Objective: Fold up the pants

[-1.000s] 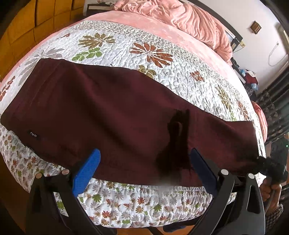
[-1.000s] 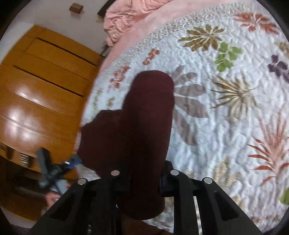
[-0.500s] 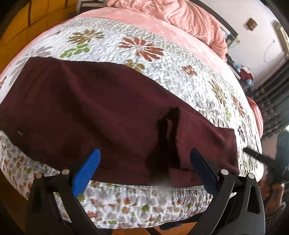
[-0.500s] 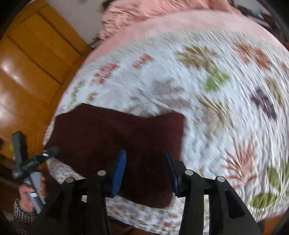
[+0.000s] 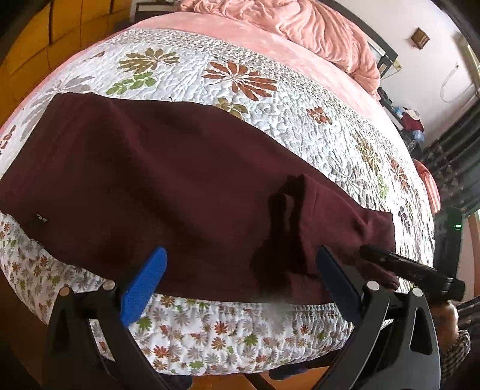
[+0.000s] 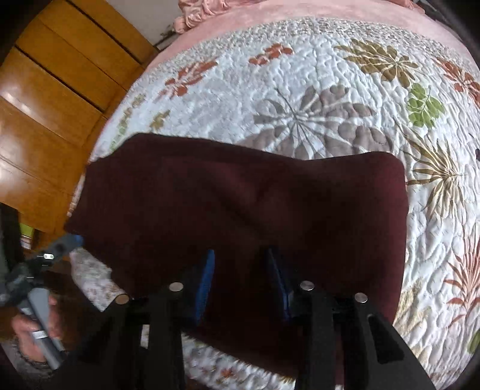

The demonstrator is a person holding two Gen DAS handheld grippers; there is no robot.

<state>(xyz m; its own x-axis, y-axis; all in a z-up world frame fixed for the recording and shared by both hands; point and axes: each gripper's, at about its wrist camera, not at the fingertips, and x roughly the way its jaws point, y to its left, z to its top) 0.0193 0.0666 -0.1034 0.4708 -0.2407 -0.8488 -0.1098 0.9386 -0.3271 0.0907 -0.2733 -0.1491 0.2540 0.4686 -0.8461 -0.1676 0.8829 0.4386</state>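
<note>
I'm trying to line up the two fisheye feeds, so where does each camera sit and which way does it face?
Left wrist: sits on the left gripper at the bed's near edge, facing across the maroon pants toward the pink blanket; its open blue fingers show.
Right wrist: sits on the right gripper, facing the pants' end and wooden wardrobe; its fingers show.
Shared: pants, floral quilt, and each view catches the other gripper.

The bed [image 5: 300,78] is covered by a white quilted bedspread [image 5: 300,126] printed with large flowers and leaves — its small-flowered border hangs over the near edge. Dark maroon pants [image 5: 156,186] lie flat along that near edge, one end folded back on itself with a ridge. Toward the head, a pink sheet shows, with a rumpled pink blanket [image 5: 294,24] heaped there.
</note>
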